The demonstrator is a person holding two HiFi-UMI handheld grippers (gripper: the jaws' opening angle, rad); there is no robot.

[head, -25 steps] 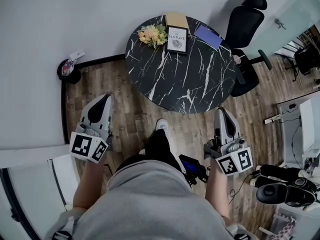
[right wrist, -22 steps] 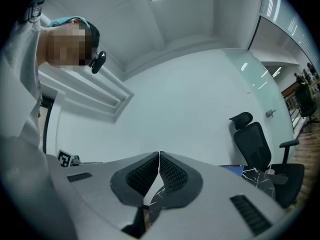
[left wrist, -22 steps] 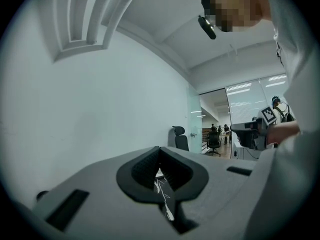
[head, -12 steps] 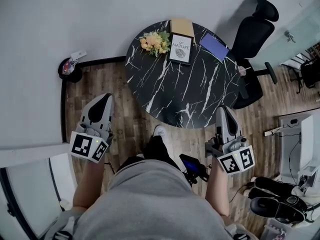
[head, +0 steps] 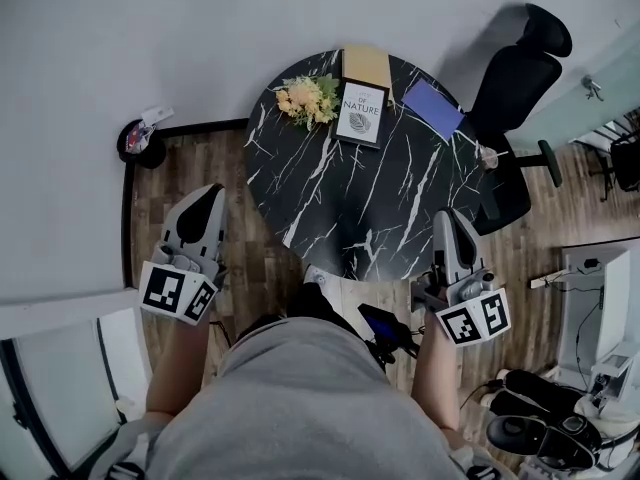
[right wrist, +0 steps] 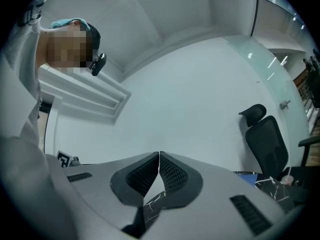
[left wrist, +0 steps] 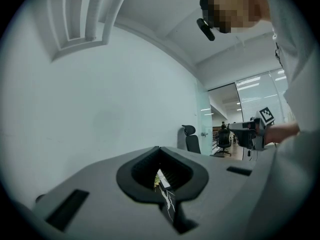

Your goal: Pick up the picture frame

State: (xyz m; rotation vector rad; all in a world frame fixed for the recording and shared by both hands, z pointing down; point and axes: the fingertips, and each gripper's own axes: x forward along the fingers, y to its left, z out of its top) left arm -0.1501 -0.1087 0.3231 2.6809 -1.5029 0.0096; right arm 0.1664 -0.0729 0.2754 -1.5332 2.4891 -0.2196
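Closed left gripper facing a far-off table

The left gripper (left wrist: 160,149) fills the lower view, its grey jaws meeting at the tips with nothing between them. The slit under the dark pads shows a sliver of black marble table (left wrist: 168,206), with yellow flowers (left wrist: 155,183) and the picture frame (left wrist: 163,180) small and well apart from the jaws. A white wall (left wrist: 100,109) stands behind, with a black office chair (left wrist: 190,139) farther back. At the right are the person's grey sleeve (left wrist: 295,184) and the right gripper (left wrist: 233,127).

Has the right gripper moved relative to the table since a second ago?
Yes. The right gripper has come forward toward the round marble table: its tips now reach the table's near edge, where bare floor separated them earlier.
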